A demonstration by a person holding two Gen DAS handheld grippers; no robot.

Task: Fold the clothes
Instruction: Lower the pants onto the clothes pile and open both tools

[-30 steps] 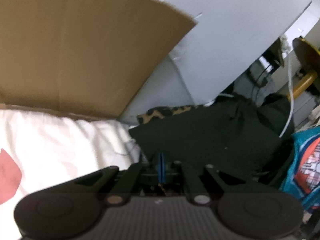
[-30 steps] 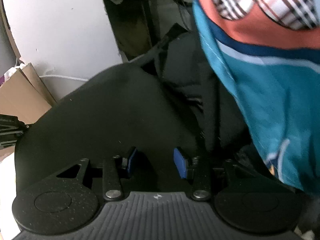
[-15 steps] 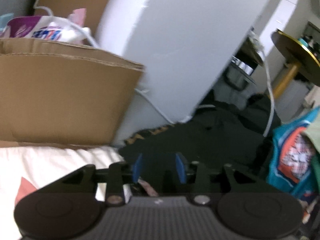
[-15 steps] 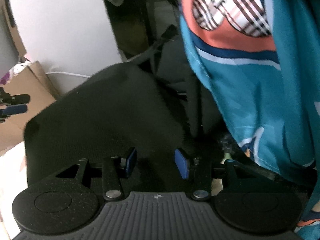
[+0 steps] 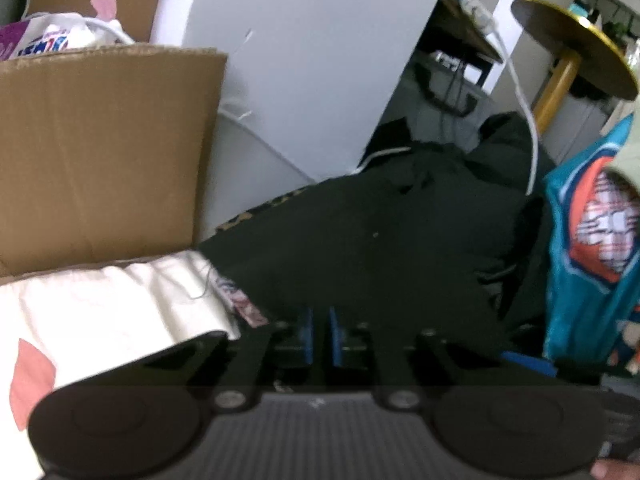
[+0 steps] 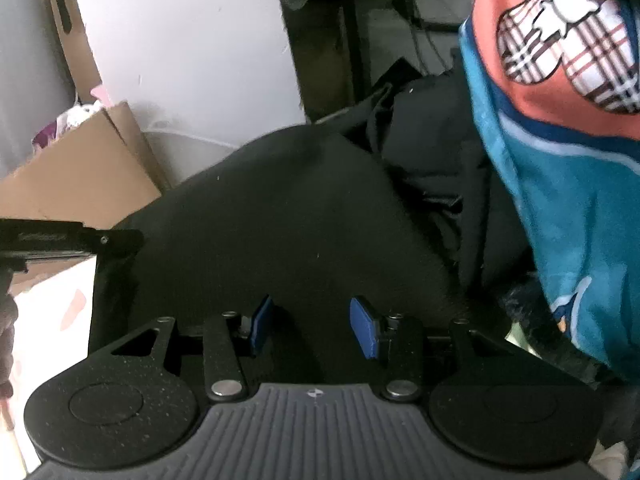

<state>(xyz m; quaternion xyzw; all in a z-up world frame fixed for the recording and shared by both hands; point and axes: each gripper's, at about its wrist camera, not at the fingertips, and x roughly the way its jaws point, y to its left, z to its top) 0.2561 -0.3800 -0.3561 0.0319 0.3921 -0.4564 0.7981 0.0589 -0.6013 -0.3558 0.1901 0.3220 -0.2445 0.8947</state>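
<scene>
Task looks early: nothing in either view reads as a finished fold yet

Black garment (image 5: 360,248) lies spread and rumpled in front of both tongs. Near part is fairly smooth, far part bunched up toward the white cable (image 5: 528,128). Edges are hard to pick out, dark on dark, so can't tell if one fold is already in. It sits partly over the white cloth (image 5: 100,312) w/ a pink patch, just beside the cardboard box (image 5: 100,140). What carries it all isn't clear.

Left tongs (image 5: 320,334): blue pads drawn together, only a thin dark slit between. Closed. Can't tell if a pinch of black cloth is caught in there or nothing.

Right tongs (image 6: 314,326): pads stand apart, roughly half spread, not pressing on anything. Black garment shows through the gap beyond them but isn't gripped.

Teal garment (image 6: 560,200) w/ the orange and plaid print hangs at the right, crumpled, not laid flat; looks unfolded, prob next in line. More dark clothing is heaped behind the black piece.

Left to do, as I judge it: get hold of an edge or corner, flatten the piece, fold it over, then do the teal one & whatever else is in the pile. A stray bit of patterned cloth (image 5: 240,304) pokes out under the near left edge of the black piece
</scene>
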